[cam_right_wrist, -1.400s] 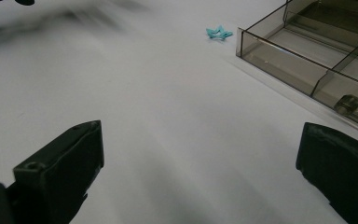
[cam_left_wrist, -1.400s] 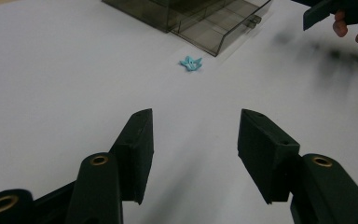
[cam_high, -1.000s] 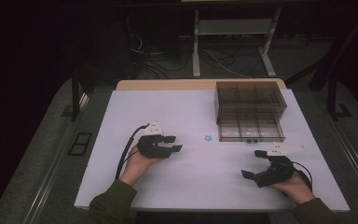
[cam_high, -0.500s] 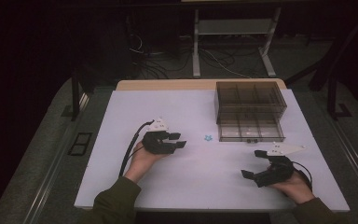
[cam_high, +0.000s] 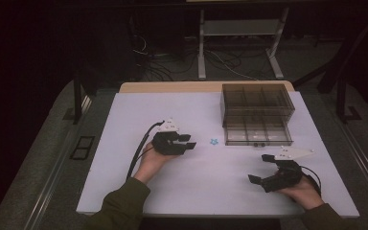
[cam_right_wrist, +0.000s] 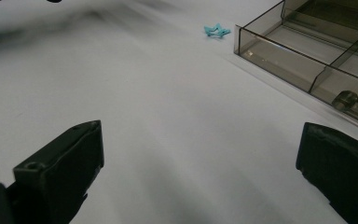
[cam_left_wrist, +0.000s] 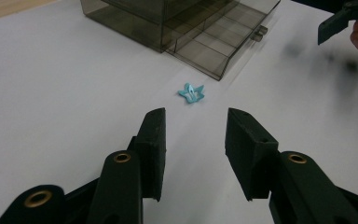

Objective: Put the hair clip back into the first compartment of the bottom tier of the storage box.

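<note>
A small blue star-shaped piece [cam_high: 214, 142] [cam_left_wrist: 191, 92] [cam_right_wrist: 216, 31] lies flat on the white table, just left of the open drawer [cam_high: 256, 134]. The drawer belongs to a smoky clear box [cam_high: 258, 103]. My left gripper [cam_high: 189, 142] [cam_left_wrist: 196, 116] points at the star from a short way off. Its jaws are open with nothing between them, and they have just been closing a little. My right gripper [cam_high: 259, 168] [cam_right_wrist: 200, 135] rests near the table's front right, its jaws wide open and empty.
The drawer [cam_right_wrist: 307, 60] has several empty compartments and a small knob [cam_right_wrist: 345, 99] on its front. The white table top [cam_high: 139, 120] ends at a wooden strip at the back. Table legs and cables stand on the dark floor beyond.
My left gripper has moved to the right, closer to the blue star, and its jaws have narrowed slightly. The right gripper has stayed put.
</note>
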`<state>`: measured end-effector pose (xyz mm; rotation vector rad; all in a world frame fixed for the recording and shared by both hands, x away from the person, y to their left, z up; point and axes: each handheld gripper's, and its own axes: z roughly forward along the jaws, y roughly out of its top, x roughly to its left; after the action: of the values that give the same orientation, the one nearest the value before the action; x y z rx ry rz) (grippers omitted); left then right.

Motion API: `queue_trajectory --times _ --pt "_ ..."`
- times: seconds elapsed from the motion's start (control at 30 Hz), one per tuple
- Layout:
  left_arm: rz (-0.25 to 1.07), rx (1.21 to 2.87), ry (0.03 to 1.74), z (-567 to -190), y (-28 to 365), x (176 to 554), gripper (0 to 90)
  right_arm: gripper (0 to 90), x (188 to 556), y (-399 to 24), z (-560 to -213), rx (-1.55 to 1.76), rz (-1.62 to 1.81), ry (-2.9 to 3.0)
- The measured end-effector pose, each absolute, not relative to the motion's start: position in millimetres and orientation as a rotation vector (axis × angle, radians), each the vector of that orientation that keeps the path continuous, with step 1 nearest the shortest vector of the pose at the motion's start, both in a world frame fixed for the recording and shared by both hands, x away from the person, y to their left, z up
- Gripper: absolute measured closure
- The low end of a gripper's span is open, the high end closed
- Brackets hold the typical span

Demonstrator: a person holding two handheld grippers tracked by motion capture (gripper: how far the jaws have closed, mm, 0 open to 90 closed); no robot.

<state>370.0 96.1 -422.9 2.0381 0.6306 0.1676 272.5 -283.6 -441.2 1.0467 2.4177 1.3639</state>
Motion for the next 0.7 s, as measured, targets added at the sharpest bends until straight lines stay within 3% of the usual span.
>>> queue_trajectory --times 0.7 --pt "0.159 2.051 0.602 -425 73 382 59.0 0.2 275 -282 -442 1.049 1.368 2.419"
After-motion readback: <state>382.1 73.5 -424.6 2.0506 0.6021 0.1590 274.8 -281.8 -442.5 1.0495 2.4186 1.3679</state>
